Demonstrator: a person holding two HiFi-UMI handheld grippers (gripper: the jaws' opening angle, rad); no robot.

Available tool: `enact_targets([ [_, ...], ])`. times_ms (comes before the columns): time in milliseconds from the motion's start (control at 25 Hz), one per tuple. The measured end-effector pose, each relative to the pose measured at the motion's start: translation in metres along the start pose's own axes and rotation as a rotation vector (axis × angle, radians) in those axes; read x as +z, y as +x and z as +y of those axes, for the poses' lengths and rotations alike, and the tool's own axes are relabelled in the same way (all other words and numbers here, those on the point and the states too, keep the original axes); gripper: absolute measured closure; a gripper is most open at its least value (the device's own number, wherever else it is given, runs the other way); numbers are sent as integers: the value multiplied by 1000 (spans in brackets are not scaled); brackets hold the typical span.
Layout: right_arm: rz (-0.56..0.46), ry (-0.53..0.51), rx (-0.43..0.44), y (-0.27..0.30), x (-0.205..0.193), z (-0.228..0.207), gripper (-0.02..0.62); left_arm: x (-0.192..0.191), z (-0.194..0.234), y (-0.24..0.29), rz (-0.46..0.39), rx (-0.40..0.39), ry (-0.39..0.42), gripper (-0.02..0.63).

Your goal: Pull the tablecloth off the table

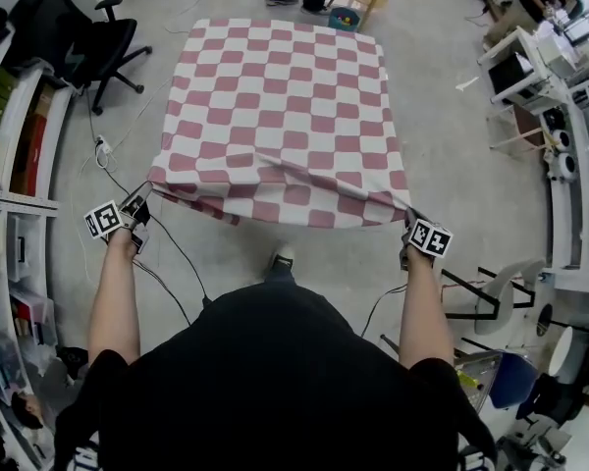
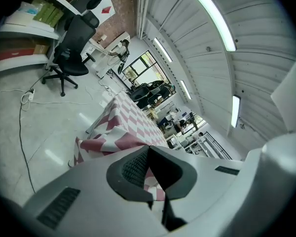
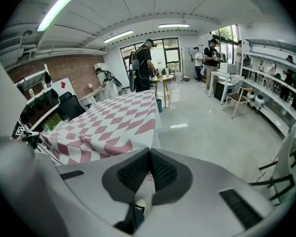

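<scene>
Fingers (image 2: 130,169) of left gripper (image 1: 140,206) clamped on near left corner of tablecloth (image 1: 280,116). Fingers (image 3: 134,171) of right gripper (image 1: 410,224) clamped on near right corner. Near edge raised, sagging between grippers. Rest of tablecloth spread flat over counter, itself covered from sight. Office chair (image 1: 88,42) well apart, far left.

A red-and-white checked tablecloth (image 1: 280,116) covers the whole table, so the top itself is hidden. Its near corners are raised and the near edge is wrinkled. The table stands on a grey floor (image 1: 452,165). At the left, black cables (image 1: 184,260) and a white power strip (image 1: 103,147) lie on this floor. A black office chair (image 1: 93,42) stands far left.
</scene>
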State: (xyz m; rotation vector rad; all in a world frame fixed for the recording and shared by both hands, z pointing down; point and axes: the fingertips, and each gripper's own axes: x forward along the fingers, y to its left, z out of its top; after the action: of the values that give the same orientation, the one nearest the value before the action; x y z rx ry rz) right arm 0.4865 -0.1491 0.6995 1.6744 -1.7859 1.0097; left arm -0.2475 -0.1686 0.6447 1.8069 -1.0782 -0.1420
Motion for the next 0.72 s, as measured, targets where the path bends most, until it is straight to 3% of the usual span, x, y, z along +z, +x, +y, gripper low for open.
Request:
enact_targets([
  [80, -29, 26, -16, -46, -56, 18, 568, -30, -10, -48, -9, -119, -59, 584],
  [200, -98, 67, -42, -132, -169, 52, 568, -87, 13, -158, 11, -102, 16, 584],
  [280, -138, 85, -52, -175, -218, 68, 568, -113, 15, -210, 10, -127, 34, 584],
  [440, -212, 87, -53, -225, -236, 84, 568, -121, -17, -255, -30, -234, -30, 584],
  [720, -342, 69, -50, -312, -246, 98, 568, -115, -59, -315, -117, -307, 41, 584],
])
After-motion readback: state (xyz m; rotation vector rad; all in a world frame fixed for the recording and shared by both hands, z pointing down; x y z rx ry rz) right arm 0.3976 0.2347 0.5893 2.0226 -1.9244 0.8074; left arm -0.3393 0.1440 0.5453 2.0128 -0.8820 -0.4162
